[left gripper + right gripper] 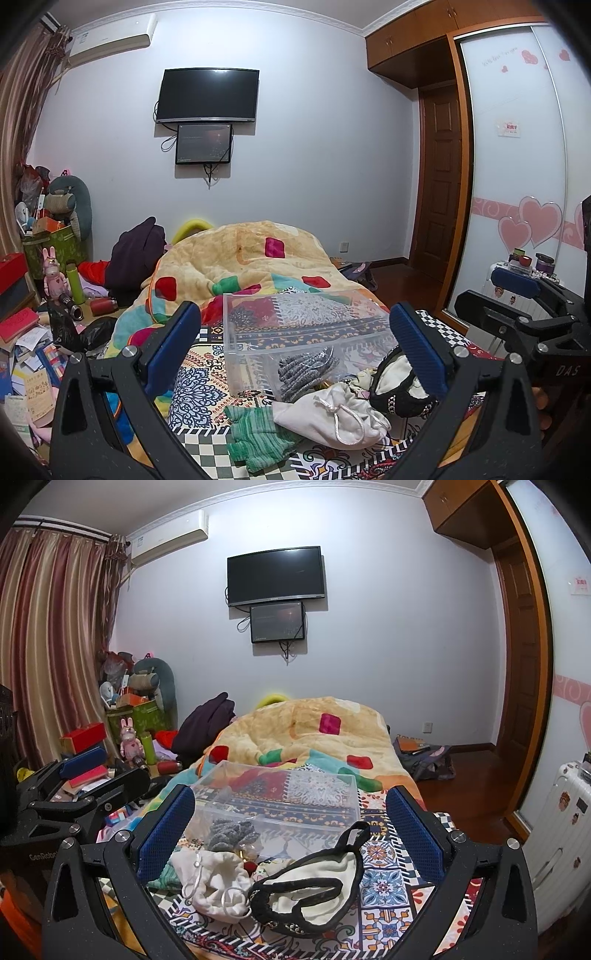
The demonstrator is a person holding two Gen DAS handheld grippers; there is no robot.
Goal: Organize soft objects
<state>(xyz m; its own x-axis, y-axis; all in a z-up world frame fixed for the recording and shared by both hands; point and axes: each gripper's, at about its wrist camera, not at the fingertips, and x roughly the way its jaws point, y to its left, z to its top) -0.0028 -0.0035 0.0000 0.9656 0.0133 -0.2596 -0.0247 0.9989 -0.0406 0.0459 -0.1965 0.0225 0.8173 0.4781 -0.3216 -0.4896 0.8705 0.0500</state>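
A clear plastic bin (295, 332) (280, 805) stands on the patterned bedspread. A grey knitted piece (306, 373) (231, 834) lies at its front edge. In front lie a white drawstring pouch (332, 411) (214, 882), a green knitted piece (258, 435) and a black-and-white pouch (399, 384) (314, 882). My left gripper (295, 350) is open above the pile, empty. My right gripper (291, 834) is open above the pouches, empty. Each gripper shows at the edge of the other's view (517, 306) (74, 794).
A bunched yellow blanket (240, 266) (314, 734) with coloured patches lies behind the bin. Clutter of boxes, toys and papers (44, 295) fills the floor to the left. A white suitcase (561, 830) and wardrobe stand right.
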